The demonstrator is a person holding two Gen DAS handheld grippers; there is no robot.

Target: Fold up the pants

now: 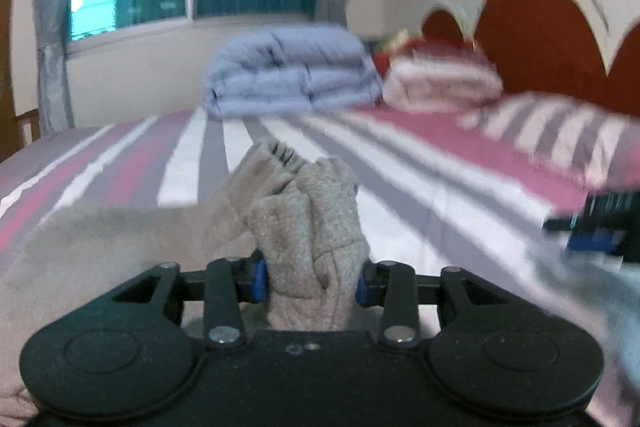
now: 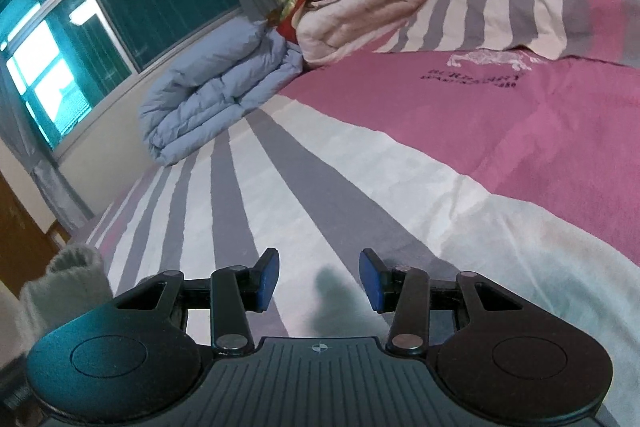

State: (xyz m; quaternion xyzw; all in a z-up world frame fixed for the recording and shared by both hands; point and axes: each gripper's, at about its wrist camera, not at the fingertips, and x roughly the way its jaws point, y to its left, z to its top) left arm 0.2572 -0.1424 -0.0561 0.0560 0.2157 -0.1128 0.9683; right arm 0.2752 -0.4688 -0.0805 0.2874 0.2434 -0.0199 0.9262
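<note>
Pants (image 1: 308, 227): beige knit, bunched and pinched in the left gripper (image 1: 308, 283), lifted just above the bed (image 1: 420, 195), the rest trailing flat toward the near left edge. No finished fold visible; looks early to mid, with carrying over, laying flat and smoothing left. Right gripper (image 2: 319, 281) is spread and empty, low over the bed. The left view shows the grip; the right view shows only a pale bundle, probably the pants, at its left edge.
</note>
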